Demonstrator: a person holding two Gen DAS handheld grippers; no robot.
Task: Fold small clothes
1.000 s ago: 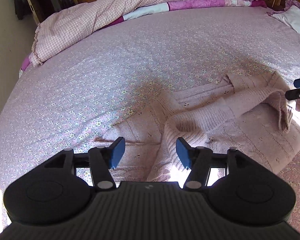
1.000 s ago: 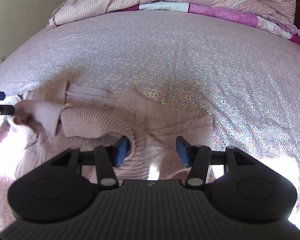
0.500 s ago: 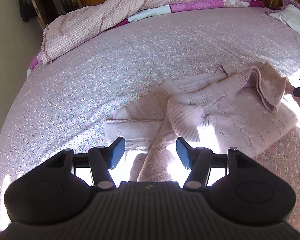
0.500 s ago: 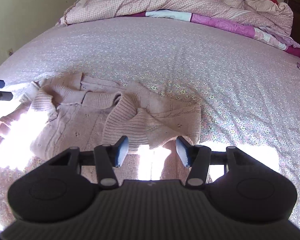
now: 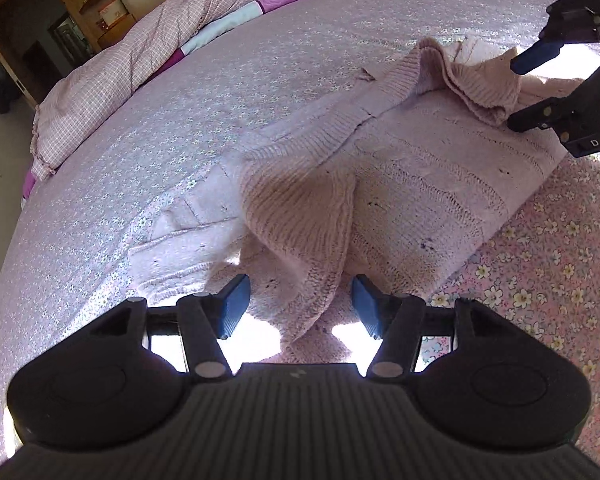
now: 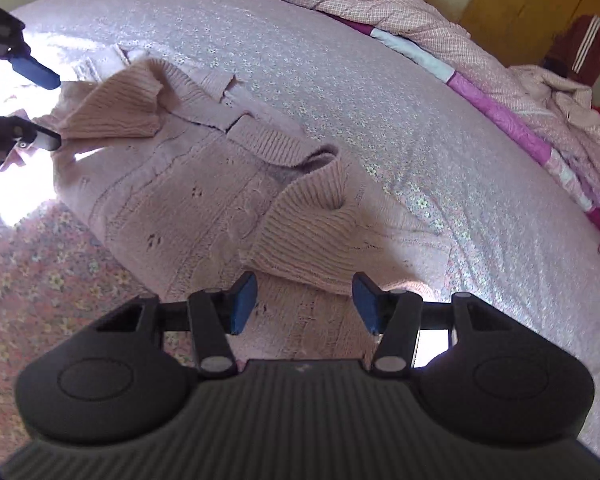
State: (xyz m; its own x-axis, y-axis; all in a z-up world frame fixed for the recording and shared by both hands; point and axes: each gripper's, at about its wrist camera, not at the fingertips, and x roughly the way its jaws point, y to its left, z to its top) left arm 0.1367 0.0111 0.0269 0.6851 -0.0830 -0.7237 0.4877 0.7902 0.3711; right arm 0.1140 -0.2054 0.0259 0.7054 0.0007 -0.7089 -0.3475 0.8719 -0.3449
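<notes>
Floral bedsheet (image 5: 148,128); pink knit cardigan (image 5: 420,184) flat (sleeves folded inward).

Pale pink knitted cardigan (image 5: 420,184) lies flat on the bed; both ribbed sleeves folded inward.

A wide bed (image 5: 148,128) fills both views, covered in a pale lilac sheet with a small flower print. A pink knitted cardigan (image 5: 412,184) lies spread on it, centre right in the left view and centre left in the right view (image 6: 188,200), sleeves folded across its body. Along the far edge, top of frame, a checked pink quilt (image 5: 132,60) lies bunched up, with a purple and white strip showing (image 6: 484,100).
</notes>
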